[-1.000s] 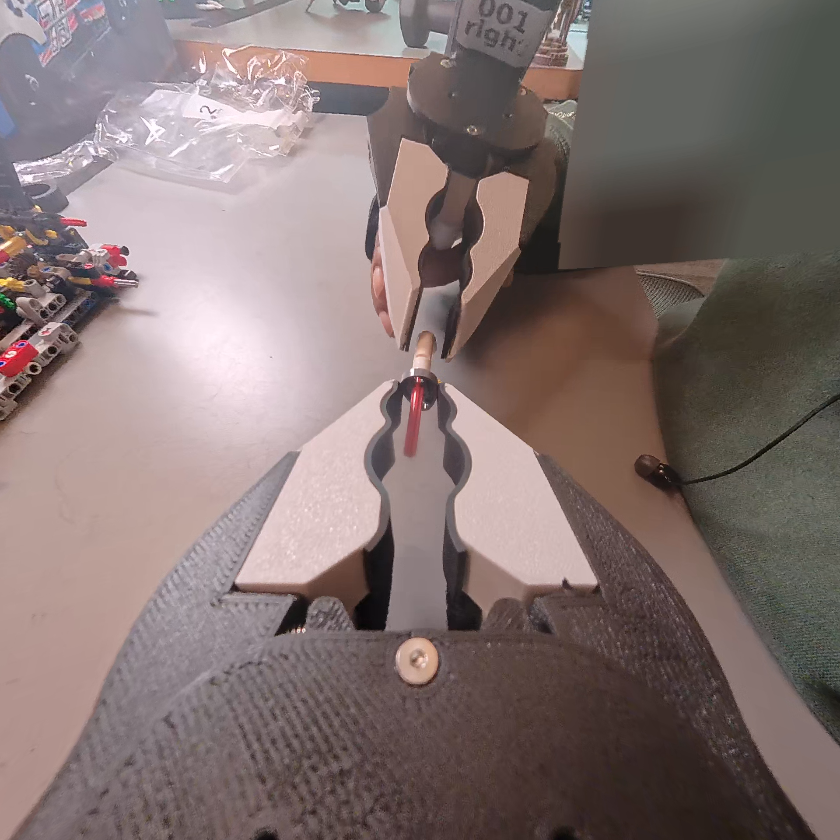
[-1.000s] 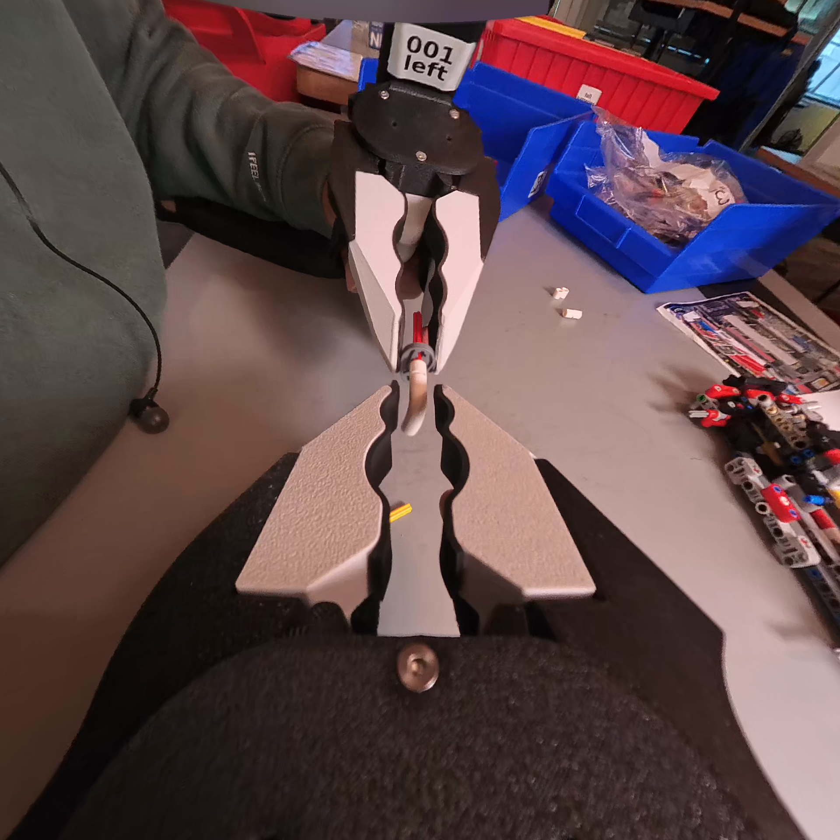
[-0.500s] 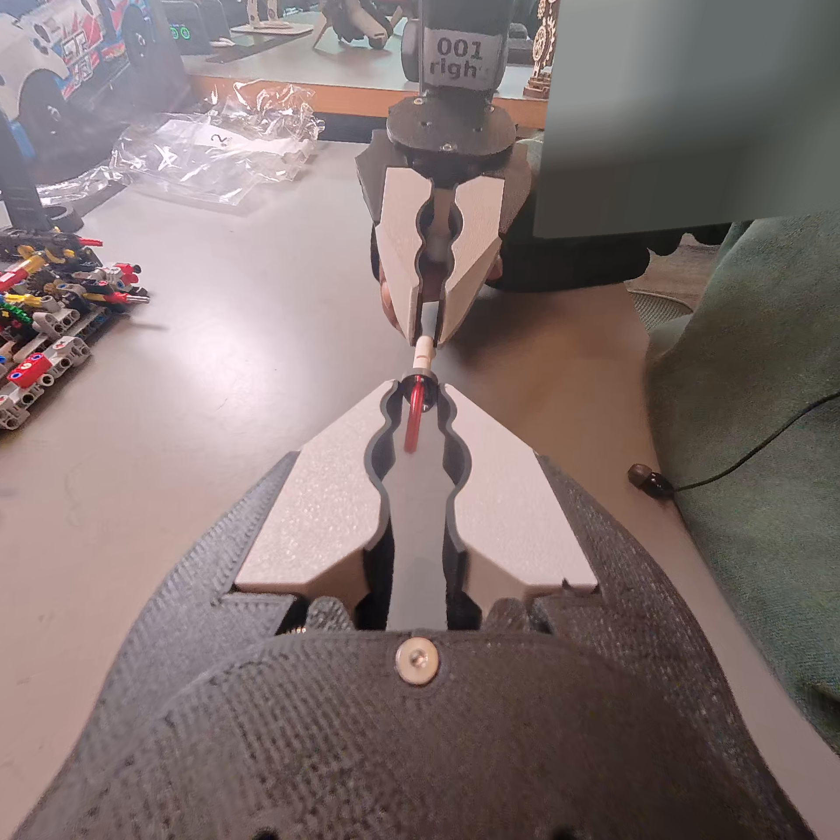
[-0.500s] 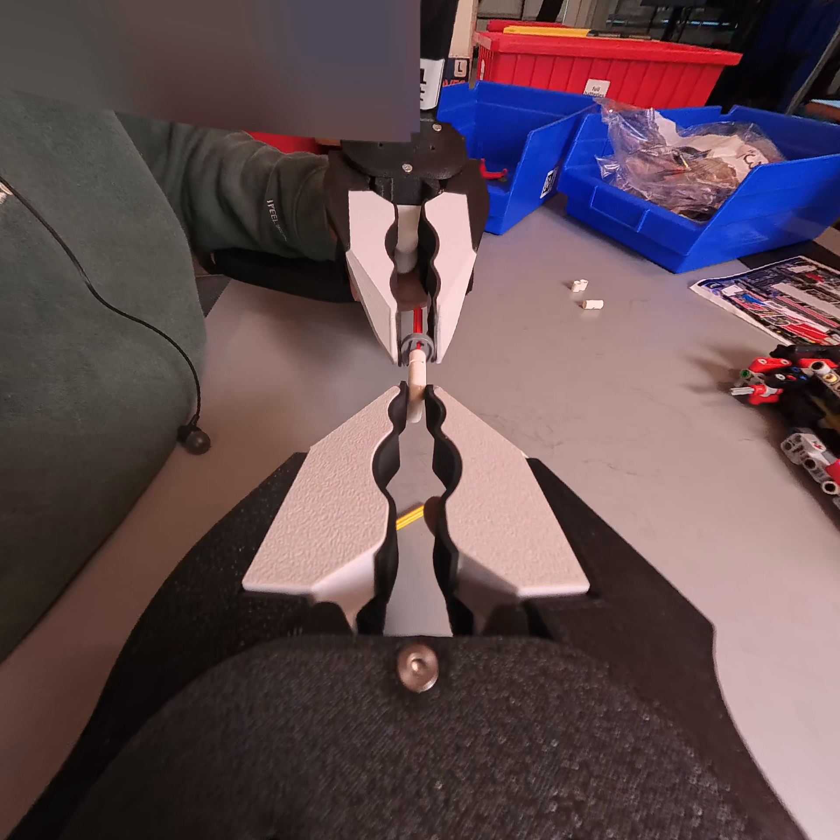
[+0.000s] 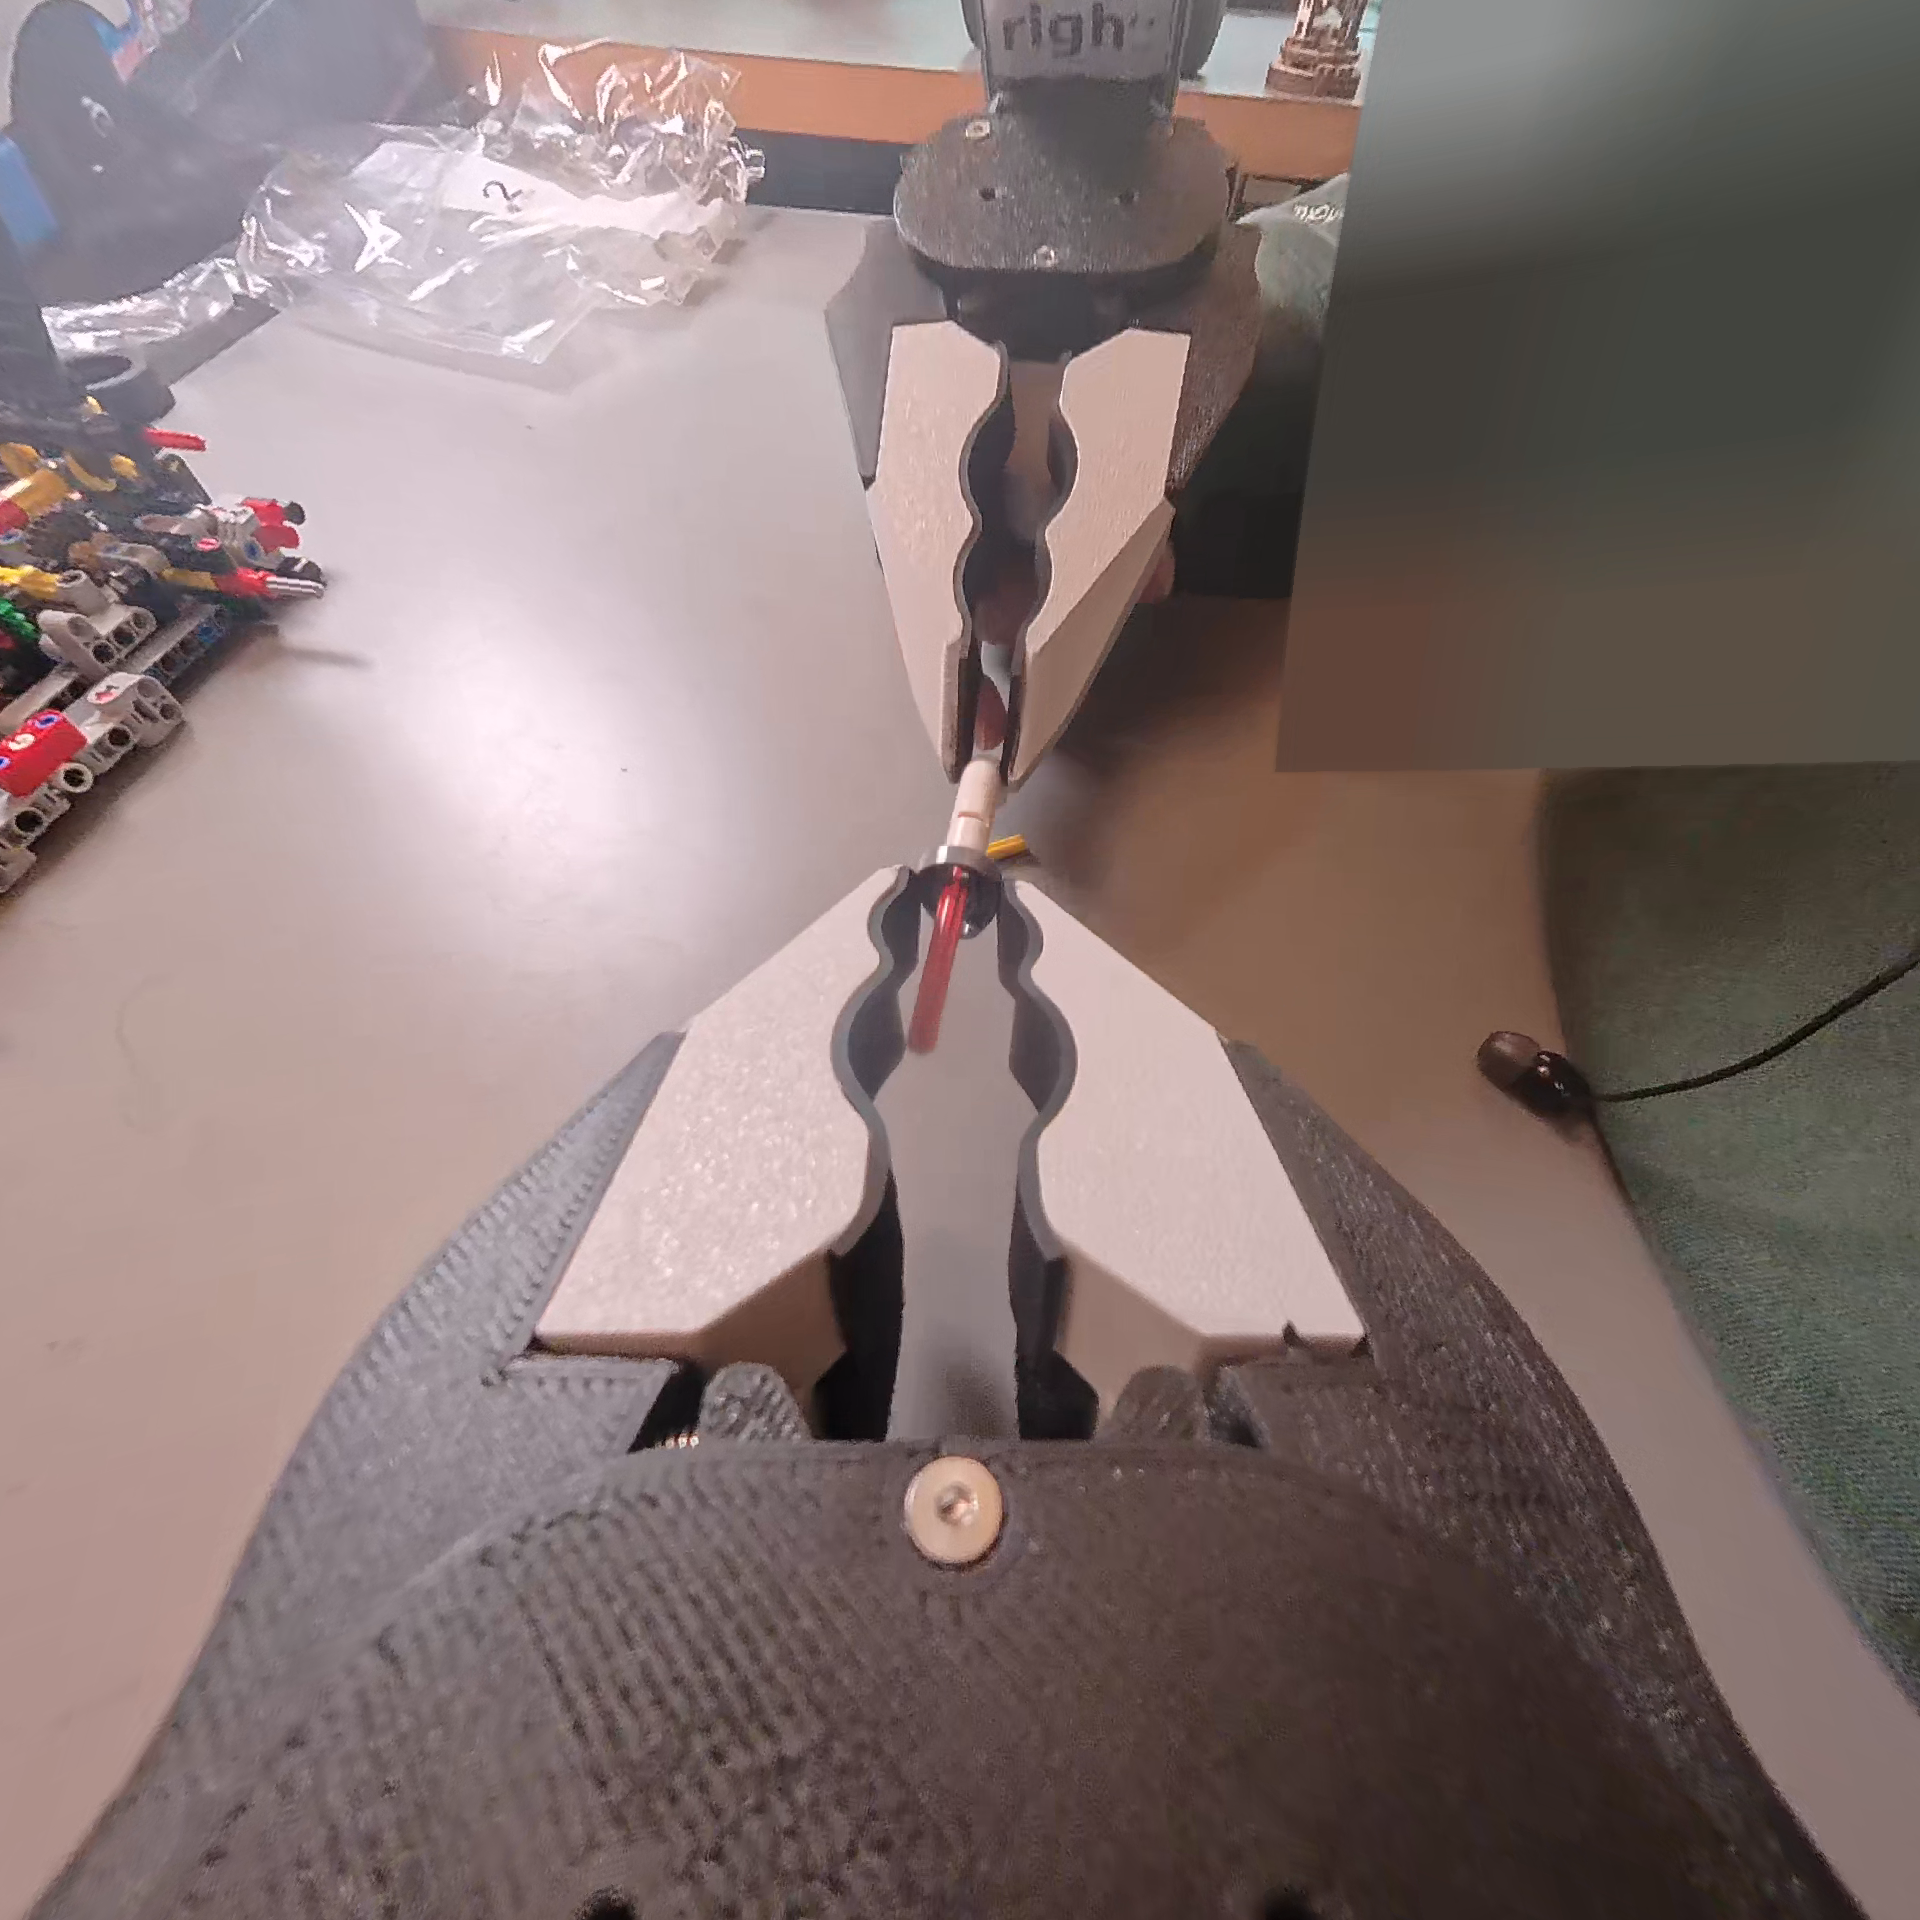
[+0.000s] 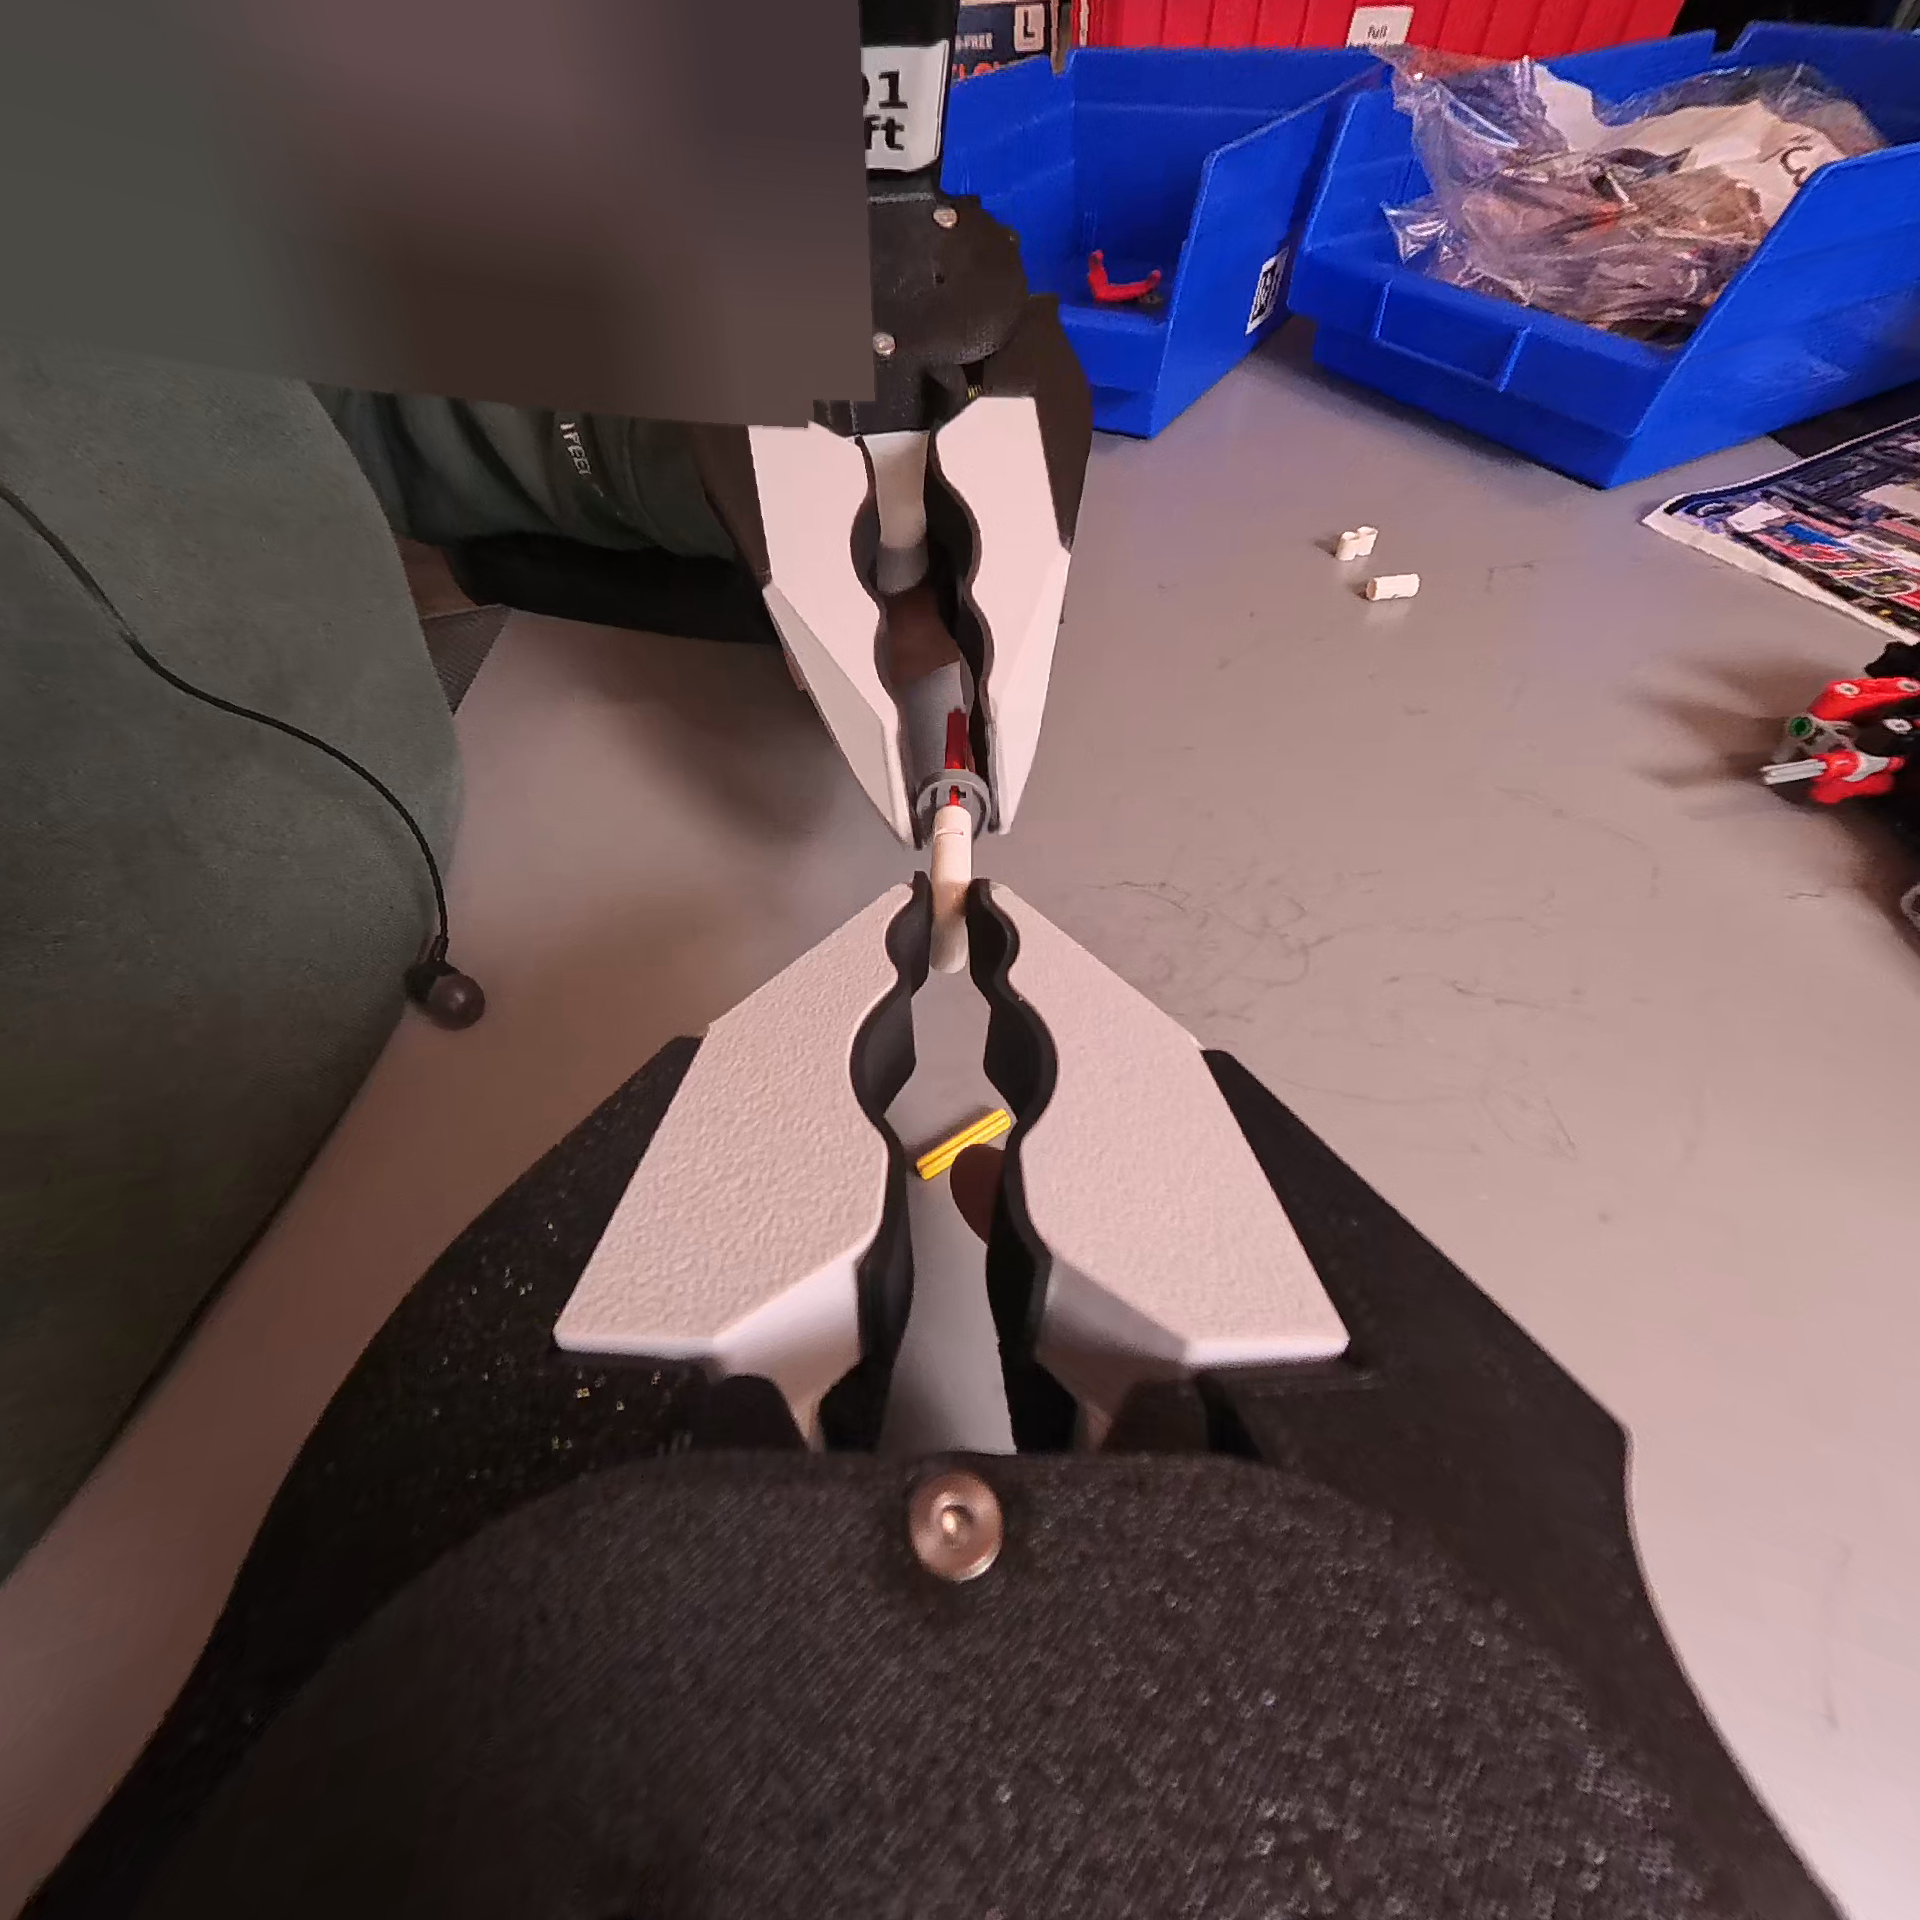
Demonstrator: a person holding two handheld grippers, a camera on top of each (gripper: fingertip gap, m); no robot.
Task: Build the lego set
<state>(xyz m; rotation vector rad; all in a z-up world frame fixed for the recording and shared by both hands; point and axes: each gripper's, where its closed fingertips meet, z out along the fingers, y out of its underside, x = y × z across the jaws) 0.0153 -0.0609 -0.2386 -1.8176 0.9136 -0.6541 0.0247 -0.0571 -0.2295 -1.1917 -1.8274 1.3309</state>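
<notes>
The two tools meet tip to tip above the counter [image 6: 1351, 935]: the left tool [image 5: 954, 883] clamps a ring on an axle [image 5: 935, 977], the right tool [image 6: 948, 904] a pin [image 6: 951, 883] set in that ring. Storage bins [image 6: 1558, 343] stand behind; a brick pile [image 5: 94, 613] lies left.

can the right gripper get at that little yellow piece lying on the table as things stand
Probably not as it stands: the right gripper is shut on the cream peg, though the yellow piece lies uncovered on the table just beneath it.
</notes>
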